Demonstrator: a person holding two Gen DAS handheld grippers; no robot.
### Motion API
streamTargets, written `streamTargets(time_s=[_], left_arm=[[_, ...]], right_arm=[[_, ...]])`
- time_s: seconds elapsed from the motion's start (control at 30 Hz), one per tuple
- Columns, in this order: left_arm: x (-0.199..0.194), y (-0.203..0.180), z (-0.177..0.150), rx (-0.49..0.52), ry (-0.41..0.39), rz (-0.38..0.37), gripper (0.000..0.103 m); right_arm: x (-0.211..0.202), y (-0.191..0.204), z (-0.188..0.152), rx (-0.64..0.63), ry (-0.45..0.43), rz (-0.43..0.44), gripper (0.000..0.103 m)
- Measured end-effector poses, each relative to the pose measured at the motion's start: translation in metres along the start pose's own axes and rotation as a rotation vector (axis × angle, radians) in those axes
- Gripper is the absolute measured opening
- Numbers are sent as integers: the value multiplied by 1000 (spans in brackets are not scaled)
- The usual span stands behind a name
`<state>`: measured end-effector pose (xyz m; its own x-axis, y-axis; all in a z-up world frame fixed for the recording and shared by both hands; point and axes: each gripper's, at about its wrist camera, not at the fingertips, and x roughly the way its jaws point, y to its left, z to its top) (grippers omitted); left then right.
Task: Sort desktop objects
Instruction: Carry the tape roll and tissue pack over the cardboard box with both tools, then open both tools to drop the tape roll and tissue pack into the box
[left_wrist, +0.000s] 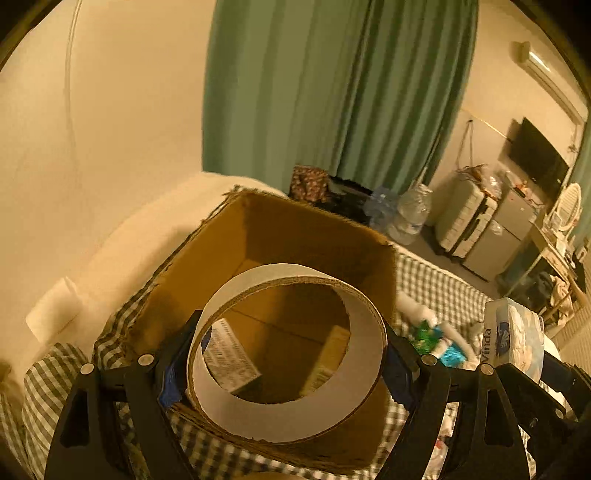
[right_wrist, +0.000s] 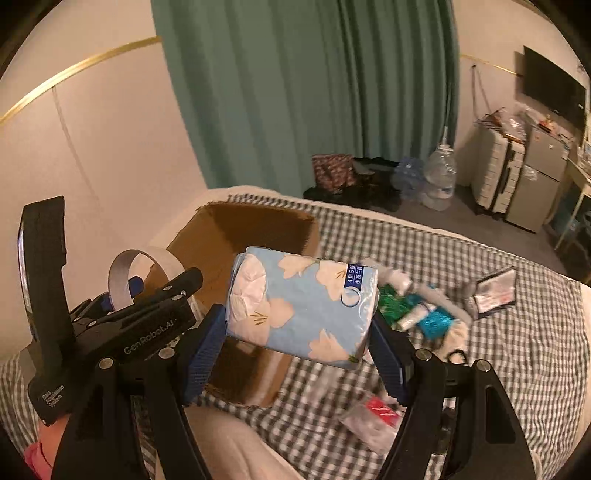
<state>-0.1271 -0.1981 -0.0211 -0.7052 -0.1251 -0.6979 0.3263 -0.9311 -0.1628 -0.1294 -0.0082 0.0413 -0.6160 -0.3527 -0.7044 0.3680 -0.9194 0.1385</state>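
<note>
left gripper (left_wrist: 288, 354): clamped on the tape roll (left_wrist: 291, 406), cardboard box (left_wrist: 258, 229) right under its tips
right gripper (right_wrist: 295, 343): squeezing the tissue pack (right_wrist: 306, 306), box off to its left

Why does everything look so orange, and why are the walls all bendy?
Left wrist view: warm, dim light tints the cardboard box and tape roll orange, and the fisheye lens bends the curtain. Right wrist view: less orange, the tissue pack sharp, small items behind it smeared.
</note>
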Motion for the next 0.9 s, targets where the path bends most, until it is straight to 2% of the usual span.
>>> streamTargets(time_s=[0.33, 0.4, 0.53, 0.73, 0.83, 0.9], left_arm=[[45, 29, -5, -33, 90, 50, 87], [52, 36, -5, -61, 112, 53, 93], [56, 51, -8, -102, 123, 104, 94], [55, 67, -7, -136, 134, 116, 94], [53, 69, -7, -143, 135, 102, 94], [51, 67, -7, -137, 135, 107, 94]], right_arm=[[57, 21, 5, -5, 82, 33, 74], [66, 22, 6, -1, 96, 36, 74], [82, 24, 10, 5, 116, 40, 74], [97, 31, 14, 8, 131, 55, 75], [100, 40, 15, 6, 132, 79, 77], [102, 46, 15, -9, 144, 85, 89]])
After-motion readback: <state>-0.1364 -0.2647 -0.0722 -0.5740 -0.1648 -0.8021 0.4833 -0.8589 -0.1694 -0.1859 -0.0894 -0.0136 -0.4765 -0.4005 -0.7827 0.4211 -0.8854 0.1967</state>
